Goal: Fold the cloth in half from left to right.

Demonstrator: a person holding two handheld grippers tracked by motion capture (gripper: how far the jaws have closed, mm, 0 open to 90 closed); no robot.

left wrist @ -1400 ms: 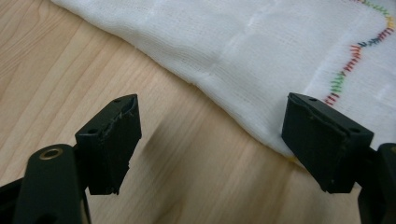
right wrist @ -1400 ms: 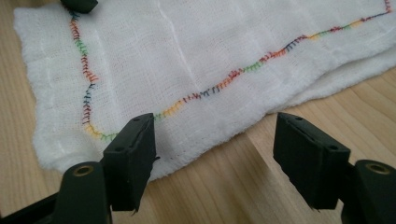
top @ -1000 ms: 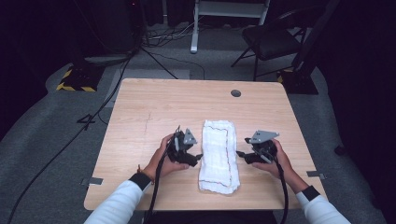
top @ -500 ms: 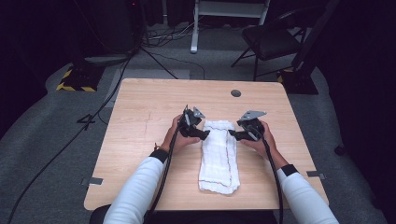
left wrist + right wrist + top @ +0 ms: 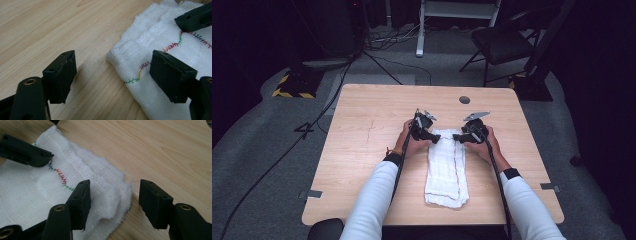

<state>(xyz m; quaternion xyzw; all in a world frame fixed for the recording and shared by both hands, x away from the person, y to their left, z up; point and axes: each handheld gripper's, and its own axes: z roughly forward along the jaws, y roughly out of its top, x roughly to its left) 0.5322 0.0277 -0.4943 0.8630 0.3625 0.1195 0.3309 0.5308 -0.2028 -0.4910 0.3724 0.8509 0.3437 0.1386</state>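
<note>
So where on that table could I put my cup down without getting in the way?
Bare wood lies left of the cloth out to the table edge, and along the far edge near the round hole. A narrower strip runs right of the cloth. Crowded: the cloth's far end, where the left gripper and right gripper straddle its corners.

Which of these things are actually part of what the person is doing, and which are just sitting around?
In use:
white cloth
left gripper
right gripper
wooden table

Just lying about:
black chair
floor cables
yellow-striped block

Wooden table point(image 5: 362, 150) – dark chair point(image 5: 502, 42), white stand point(image 5: 447, 15) and floor cables point(image 5: 387, 45) beyond
</note>
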